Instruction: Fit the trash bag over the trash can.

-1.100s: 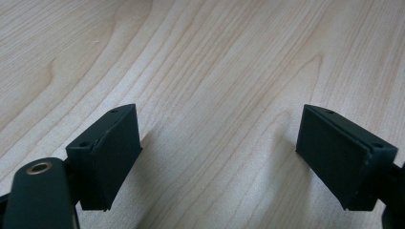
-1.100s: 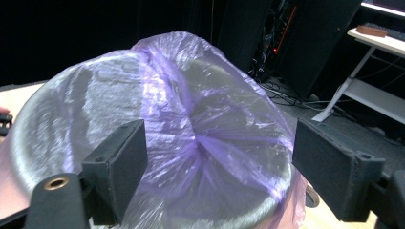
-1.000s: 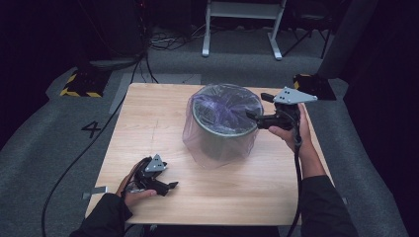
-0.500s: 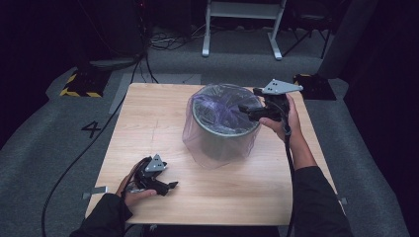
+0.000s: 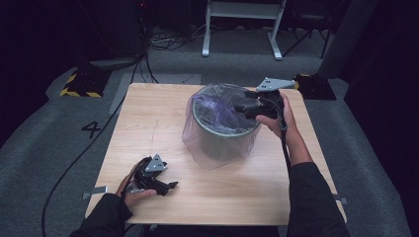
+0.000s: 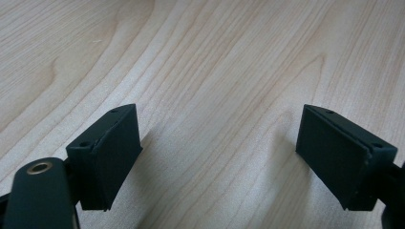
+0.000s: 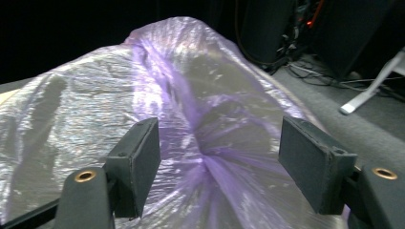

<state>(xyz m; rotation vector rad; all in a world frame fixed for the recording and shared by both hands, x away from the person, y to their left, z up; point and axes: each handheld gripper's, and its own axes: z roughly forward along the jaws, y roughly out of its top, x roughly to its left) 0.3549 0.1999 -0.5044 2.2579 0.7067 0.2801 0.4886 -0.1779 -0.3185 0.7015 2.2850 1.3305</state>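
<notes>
High view: a round grey metal bucket (image 5: 225, 129) lined with a translucent purple plastic bag (image 5: 217, 148) stands mid light wooden bench (image 5: 148, 118).

Left gripper view: left claw (image 6: 217, 157) gapes empty over bare wood.

Right gripper view: right claw (image 7: 219, 160) spread wide above the bag (image 7: 191, 105), gripping nothing.

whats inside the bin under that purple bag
The translucent purple plastic bag drapes over the round grey bin and sags into its mouth, its folds gathering toward the centre. The film hides the bin's interior, so any contents cannot be seen.
</notes>
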